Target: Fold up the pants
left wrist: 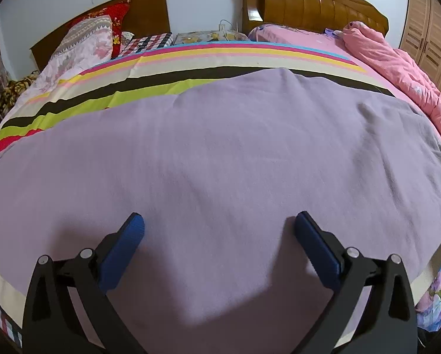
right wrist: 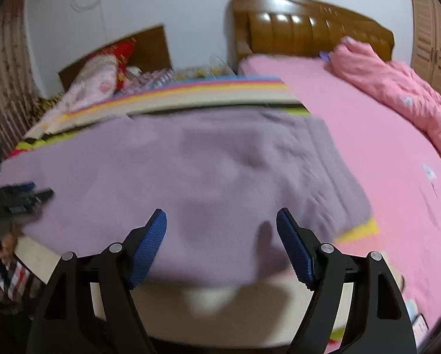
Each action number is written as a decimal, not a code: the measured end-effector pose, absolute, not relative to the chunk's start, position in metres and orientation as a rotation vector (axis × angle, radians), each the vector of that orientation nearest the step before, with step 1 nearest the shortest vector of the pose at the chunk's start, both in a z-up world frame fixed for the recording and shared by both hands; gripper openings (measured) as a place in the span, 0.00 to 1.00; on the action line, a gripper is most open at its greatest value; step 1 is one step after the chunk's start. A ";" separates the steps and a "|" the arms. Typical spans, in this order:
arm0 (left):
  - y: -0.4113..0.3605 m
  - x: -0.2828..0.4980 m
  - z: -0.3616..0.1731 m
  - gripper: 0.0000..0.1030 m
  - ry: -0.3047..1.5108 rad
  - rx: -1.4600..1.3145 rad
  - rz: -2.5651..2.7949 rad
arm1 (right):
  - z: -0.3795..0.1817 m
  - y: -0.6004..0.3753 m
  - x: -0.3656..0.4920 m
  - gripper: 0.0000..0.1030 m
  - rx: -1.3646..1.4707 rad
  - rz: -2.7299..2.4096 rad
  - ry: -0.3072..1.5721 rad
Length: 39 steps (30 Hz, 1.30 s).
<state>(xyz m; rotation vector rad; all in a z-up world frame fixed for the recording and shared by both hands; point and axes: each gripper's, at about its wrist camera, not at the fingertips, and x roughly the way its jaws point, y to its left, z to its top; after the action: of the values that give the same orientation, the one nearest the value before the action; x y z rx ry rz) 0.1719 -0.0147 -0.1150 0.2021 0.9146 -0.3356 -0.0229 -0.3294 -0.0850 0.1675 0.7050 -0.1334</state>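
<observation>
Mostly bed: a striped sheet (left wrist: pixel 108 88) in pink, yellow, cream, black and lime covers the near bed, and the lilac pants (left wrist: pixel 220 153) lie spread flat over it, filling the middle of both views. Bedroom with pale walls; a wooden headboard (left wrist: pixel 317 8) stands at the far wall, a lower dark one (left wrist: pixel 149 8) far left. Far right of the pants, a second bed with a pink sheet (right wrist: pixel 382 153) and a bunched pink quilt (left wrist: pixel 397 73) along its right side. Floral pillows (left wrist: pixel 87 41) are piled at far left, with a small covered stand (left wrist: pixel 208 37) between the two beds. Wooden wardrobe doors (left wrist: pixel 429 32) at far right, a patterned curtain (right wrist: pixel 5 73) at left. Left gripper (left wrist: pixel 219 230) hangs over the near part of the pants, jaws spread wide, nothing between the blue pads (left wrist: pixel 123 250), not touching the cloth so far as can be told. Right gripper (right wrist: pixel 221 230) sits over the near edge of the pants, jaws also spread, nothing pinched; this view is blurred. Right edge of the pants shows ribbed folds, ending just beside the pink sheet. Near edge of the bed shows cream sheet below the pants. Nothing stands on the pants; the quilt and pillows lie well apart from them.
</observation>
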 end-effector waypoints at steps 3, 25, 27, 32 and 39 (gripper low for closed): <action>-0.015 0.172 -0.115 0.99 0.913 0.203 -0.339 | -0.085 -0.302 0.002 0.80 0.110 -0.089 0.705; 0.252 0.143 -0.066 0.98 0.706 -0.425 -0.014 | -0.054 -0.152 0.087 0.84 -0.066 0.236 0.739; 0.298 0.136 -0.071 0.98 0.720 -0.523 0.067 | -0.052 -0.121 0.101 0.84 -0.117 0.299 0.731; 0.382 0.125 -0.095 0.96 0.723 -0.760 0.129 | -0.062 -0.072 0.130 0.84 -0.183 0.379 0.753; 0.435 0.153 -0.115 0.81 0.691 -0.913 0.092 | -0.101 -0.067 0.151 0.84 -0.131 0.382 0.884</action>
<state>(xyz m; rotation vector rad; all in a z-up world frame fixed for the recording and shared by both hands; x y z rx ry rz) 0.1531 0.4353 -0.1149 -0.9127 0.6907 0.0920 0.1515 -0.0673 -0.1006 -0.1314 0.8841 0.3822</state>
